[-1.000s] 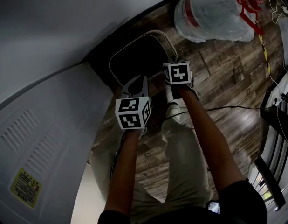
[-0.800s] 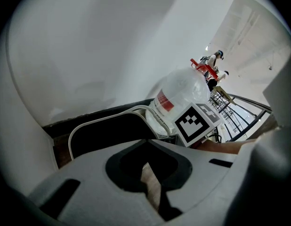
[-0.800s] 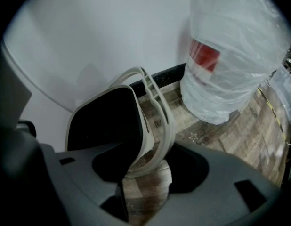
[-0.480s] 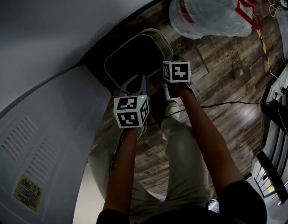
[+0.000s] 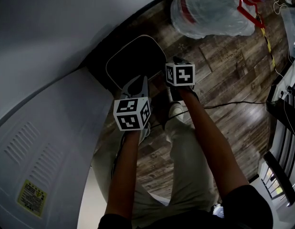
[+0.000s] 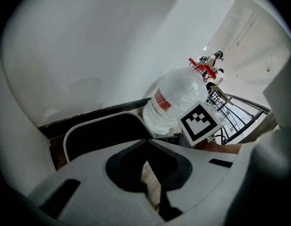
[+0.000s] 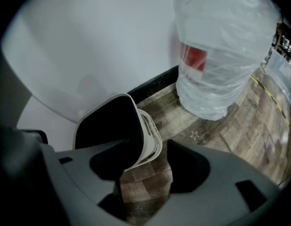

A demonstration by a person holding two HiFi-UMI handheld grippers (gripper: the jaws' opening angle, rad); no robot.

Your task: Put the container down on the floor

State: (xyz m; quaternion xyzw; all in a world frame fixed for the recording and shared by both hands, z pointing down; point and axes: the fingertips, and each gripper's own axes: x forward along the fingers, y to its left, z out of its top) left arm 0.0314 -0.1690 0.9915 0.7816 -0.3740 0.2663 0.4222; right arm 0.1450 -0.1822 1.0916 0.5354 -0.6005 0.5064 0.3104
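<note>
The container [image 5: 133,58], a white bin with a dark inside, rests on the wood floor against the white wall. In the right gripper view the container [image 7: 146,134] leans with its near corner reaching in between the jaws. My right gripper [image 7: 145,166] has just been opening. It stands wide open, its pads clear of the bin's wall. In the head view my right gripper [image 5: 176,63] points down at the bin's right edge. My left gripper [image 5: 142,82] hangs at the near rim, jaws shut on nothing. From the left gripper [image 6: 146,163] the container [image 6: 103,135] lies just beyond the tips.
A big water bottle [image 5: 209,8] wrapped in clear plastic stands on the floor right behind the bin. A white appliance [image 5: 42,128] fills the left side. A black cable [image 5: 233,104] crosses the floor at the right. The person's legs and shoe [image 5: 176,111] are beneath my grippers.
The bin's side wall, seen at its right a second ago, no longer shows, and its rim sits slightly further left. Both grippers have hardly shifted.
</note>
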